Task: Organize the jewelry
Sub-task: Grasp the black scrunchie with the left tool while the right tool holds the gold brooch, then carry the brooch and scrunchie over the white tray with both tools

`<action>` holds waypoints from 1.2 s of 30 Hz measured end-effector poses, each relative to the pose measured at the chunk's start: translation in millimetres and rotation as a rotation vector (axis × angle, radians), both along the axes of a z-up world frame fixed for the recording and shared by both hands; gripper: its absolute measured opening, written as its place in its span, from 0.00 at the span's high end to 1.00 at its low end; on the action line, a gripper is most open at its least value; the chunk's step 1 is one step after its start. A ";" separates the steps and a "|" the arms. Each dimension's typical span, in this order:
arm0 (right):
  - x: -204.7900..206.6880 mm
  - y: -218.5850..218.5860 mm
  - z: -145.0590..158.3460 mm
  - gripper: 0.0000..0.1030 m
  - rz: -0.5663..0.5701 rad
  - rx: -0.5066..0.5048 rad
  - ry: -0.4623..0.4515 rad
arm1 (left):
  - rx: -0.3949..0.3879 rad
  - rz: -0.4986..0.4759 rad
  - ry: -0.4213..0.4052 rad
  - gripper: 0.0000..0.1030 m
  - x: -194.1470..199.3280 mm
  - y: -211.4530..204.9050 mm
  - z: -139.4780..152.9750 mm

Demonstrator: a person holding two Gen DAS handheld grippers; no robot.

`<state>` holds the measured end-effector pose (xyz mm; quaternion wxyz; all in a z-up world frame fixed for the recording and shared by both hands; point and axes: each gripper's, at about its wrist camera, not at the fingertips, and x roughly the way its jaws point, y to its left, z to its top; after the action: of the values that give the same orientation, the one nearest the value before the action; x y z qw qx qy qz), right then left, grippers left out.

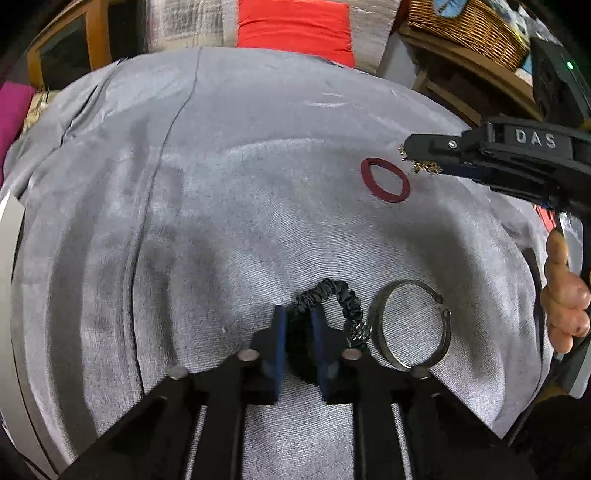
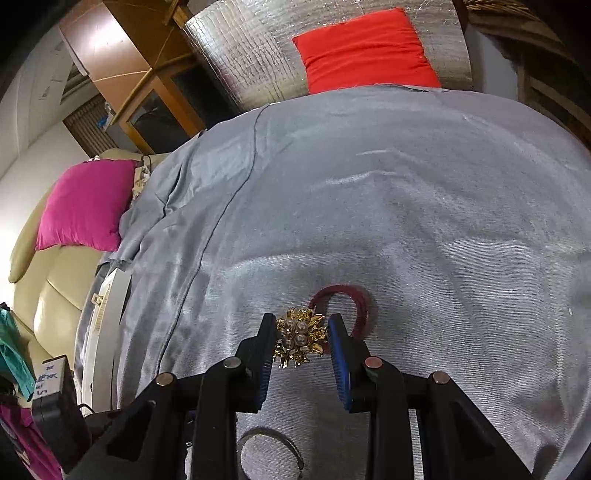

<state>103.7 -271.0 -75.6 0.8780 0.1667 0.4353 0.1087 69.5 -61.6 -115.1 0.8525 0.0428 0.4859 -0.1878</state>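
Observation:
My left gripper (image 1: 298, 314) is shut on a black fabric scrunchie (image 1: 334, 297) that rests on the grey cloth (image 1: 221, 221). A dark metal bangle (image 1: 410, 325) lies just right of it and also shows low in the right wrist view (image 2: 271, 445). My right gripper (image 2: 302, 325) is shut on a gold brooch with pearls (image 2: 300, 336), held just above the cloth. In the left wrist view this gripper (image 1: 410, 151) comes in from the right with the brooch (image 1: 424, 168) at its tips. A dark red ring band (image 1: 386, 180) lies beside it, just beyond the brooch in the right wrist view (image 2: 360, 301).
A red cushion (image 2: 364, 50) lies at the far edge of the cloth. A pink cushion (image 2: 86, 203) sits on a cream sofa (image 2: 40, 280) at the left. A wicker basket (image 1: 469, 27) stands on a wooden shelf at the far right.

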 end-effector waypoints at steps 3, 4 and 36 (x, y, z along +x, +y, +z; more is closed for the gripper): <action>-1.1 -1.8 1.3 0.70 -0.010 0.005 -0.003 | -0.002 0.010 -0.014 0.92 -0.6 -0.6 3.2; -1.8 -2.1 2.3 0.70 -0.010 0.008 -0.006 | 0.000 0.024 -0.030 0.92 -0.7 0.0 5.8; 22.6 338.5 58.7 0.70 0.507 0.132 -0.019 | -0.143 0.708 -0.279 0.92 -79.8 294.7 88.3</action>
<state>126.3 67.5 -16.9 0.8140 0.1081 0.4468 0.3551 -10.2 233.1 -26.8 0.9233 -0.1620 0.3357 0.0925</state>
